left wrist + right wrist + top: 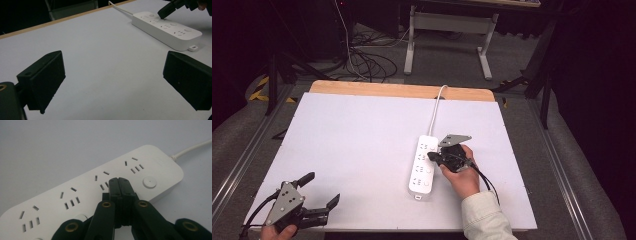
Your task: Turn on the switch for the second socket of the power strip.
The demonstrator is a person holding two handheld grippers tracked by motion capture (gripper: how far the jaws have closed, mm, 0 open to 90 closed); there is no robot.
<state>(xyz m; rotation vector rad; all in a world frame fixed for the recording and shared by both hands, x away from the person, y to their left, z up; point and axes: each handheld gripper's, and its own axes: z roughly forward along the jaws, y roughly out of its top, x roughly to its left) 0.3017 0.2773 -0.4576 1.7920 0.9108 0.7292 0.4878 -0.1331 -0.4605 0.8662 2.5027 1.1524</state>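
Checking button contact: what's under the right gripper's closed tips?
The white power strip lies under the right gripper, whose jaws are shut with nothing between them. The tips sit over the second socket from the cord end. Whatever is directly beneath them is covered, so contact can't be confirmed.

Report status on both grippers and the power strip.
Right gripper shut, tips on white plastic power strip near second socket. Left gripper open, empty, at table's near left corner. Nothing in the way.

A white table top (362, 150) with a wooden far edge, cables (367, 62) on the floor beyond
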